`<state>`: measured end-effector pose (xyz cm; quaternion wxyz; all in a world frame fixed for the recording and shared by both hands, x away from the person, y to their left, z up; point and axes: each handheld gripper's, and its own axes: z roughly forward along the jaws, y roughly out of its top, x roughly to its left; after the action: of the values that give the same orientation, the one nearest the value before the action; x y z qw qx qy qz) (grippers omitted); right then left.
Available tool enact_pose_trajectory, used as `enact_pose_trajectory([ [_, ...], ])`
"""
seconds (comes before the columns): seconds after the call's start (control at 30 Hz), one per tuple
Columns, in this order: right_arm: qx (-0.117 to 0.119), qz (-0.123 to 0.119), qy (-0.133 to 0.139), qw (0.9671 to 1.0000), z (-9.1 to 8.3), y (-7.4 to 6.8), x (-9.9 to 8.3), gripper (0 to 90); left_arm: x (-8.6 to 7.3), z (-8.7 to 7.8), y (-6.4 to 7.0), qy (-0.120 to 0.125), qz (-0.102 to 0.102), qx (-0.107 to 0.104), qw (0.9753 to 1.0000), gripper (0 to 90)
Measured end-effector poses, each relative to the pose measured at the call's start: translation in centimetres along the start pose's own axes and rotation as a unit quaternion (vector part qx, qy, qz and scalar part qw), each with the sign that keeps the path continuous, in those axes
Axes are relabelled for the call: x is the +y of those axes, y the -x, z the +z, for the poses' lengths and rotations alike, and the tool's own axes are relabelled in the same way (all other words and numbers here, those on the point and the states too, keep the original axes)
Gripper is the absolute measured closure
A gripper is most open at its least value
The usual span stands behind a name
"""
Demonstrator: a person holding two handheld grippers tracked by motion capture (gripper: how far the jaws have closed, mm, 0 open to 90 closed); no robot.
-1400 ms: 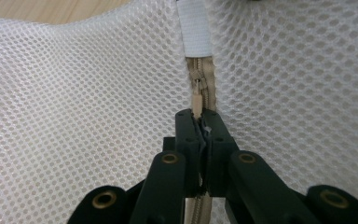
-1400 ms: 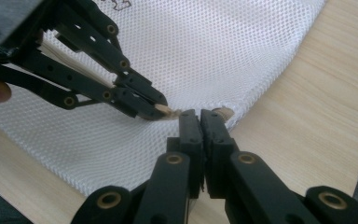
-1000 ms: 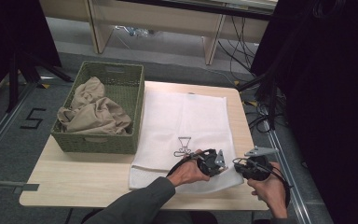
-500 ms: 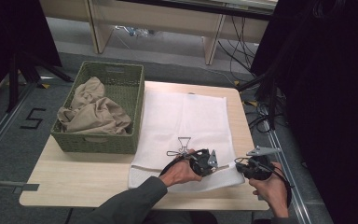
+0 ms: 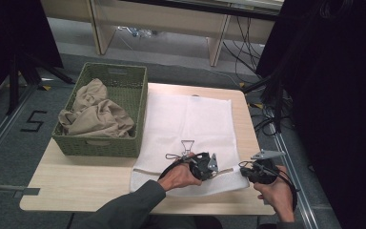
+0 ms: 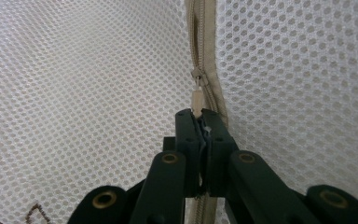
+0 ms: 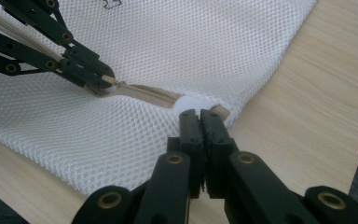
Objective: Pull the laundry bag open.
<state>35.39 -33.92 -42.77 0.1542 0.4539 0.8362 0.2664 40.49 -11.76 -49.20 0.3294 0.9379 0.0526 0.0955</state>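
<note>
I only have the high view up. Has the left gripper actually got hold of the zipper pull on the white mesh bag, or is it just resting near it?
Observer: The left gripper has its jaws shut on the beige zipper pull, just below the slider.
Operator: What about the right one?
Observer: The right gripper is shut on the mesh bag at the end of the zipper, beside a white end tab.
Operator: Is the zipper open at all?
Observer: In the left gripper view, the tape beyond the slider looks closed; behind the jaws I cannot tell.
</note>
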Motion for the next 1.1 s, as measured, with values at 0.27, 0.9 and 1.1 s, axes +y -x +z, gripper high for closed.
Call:
enact_pose_trajectory([
  [0.27, 0.000, -0.001, -0.002, 1.0000, 0.1, 0.1, -0.1, 89.3, -0.6, -0.3, -0.1, -0.006, -0.002, -0.002, 1.0000, 86.6],
  [0.9, -0.002, -0.002, -0.016, 0.9999, 0.6, 0.3, -0.2, 89.3, -2.4, -2.0, -0.5, -0.024, -0.006, 0.010, 0.9996, 86.6],
  [1.1, -0.003, -0.002, -0.021, 0.9998, 0.7, 0.3, -0.3, 89.2, -3.0, -2.7, -0.5, -0.034, 0.000, 0.013, 0.9993, 86.6],
])
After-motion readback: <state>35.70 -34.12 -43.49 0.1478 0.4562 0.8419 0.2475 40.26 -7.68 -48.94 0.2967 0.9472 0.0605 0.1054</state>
